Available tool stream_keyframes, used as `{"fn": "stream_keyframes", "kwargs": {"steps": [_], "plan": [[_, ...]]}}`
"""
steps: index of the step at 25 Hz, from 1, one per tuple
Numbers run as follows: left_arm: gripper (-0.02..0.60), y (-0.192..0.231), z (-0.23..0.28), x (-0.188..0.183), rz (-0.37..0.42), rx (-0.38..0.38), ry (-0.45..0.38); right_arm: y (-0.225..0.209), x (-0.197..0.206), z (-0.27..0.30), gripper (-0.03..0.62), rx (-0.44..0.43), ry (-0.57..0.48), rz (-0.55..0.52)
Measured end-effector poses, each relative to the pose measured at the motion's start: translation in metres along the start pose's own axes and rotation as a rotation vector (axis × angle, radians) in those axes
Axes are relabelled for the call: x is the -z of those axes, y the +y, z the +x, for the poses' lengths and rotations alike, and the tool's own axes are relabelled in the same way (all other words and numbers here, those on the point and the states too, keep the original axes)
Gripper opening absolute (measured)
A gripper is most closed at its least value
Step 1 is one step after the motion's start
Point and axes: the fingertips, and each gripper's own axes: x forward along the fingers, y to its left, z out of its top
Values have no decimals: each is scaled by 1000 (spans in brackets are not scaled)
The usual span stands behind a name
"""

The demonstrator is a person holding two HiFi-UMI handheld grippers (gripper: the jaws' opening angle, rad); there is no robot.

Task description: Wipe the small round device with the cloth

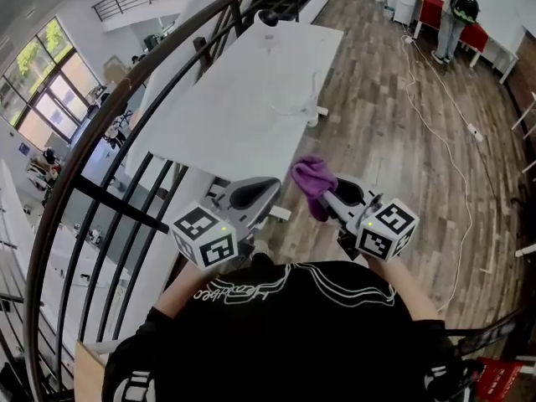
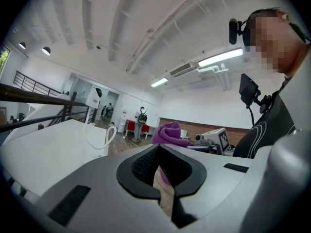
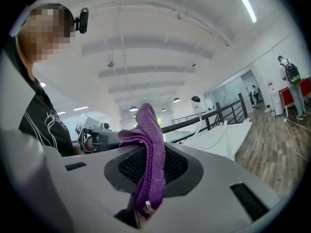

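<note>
The right gripper [image 1: 325,198] is clamped on a purple cloth [image 1: 311,177]. In the right gripper view the cloth [image 3: 148,140] is pinched low between the jaws of the gripper [image 3: 146,178], and its folded bulk stands up above them. The left gripper [image 1: 255,193] holds nothing. In its own view the jaws [image 2: 163,176] stand a narrow way apart, and only the wooden floor and a bit of the cloth [image 2: 169,132] show through the slit. Both grippers are held close in front of the person's chest, side by side, with their marker cubes [image 1: 205,234] nearest the body and their tips near each other but apart.

The small round device [image 1: 266,19] (white, with a dark rounded top, as far as can be made out at this size) stands at the far end of a long white table [image 1: 226,132], well away from both grippers. A white cable [image 1: 295,107] lies looped on the tabletop nearer the person. A dark curved railing [image 1: 126,107] runs along the left side of the table, and the wooden floor [image 1: 394,141] spreads out to the right, where another person [image 1: 456,11] stands far off beside a red bench
</note>
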Motion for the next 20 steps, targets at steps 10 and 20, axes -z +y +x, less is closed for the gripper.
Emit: {"fn": "stream_keyframes", "kwargs": {"steps": [10,20], "plan": [[9,1,6,9,-43,-16,19,4,3,2,66,-26,27,-4],[9,-1,5,21,-72,-14,29,10,9,-1,66,-23,45,2]]}}
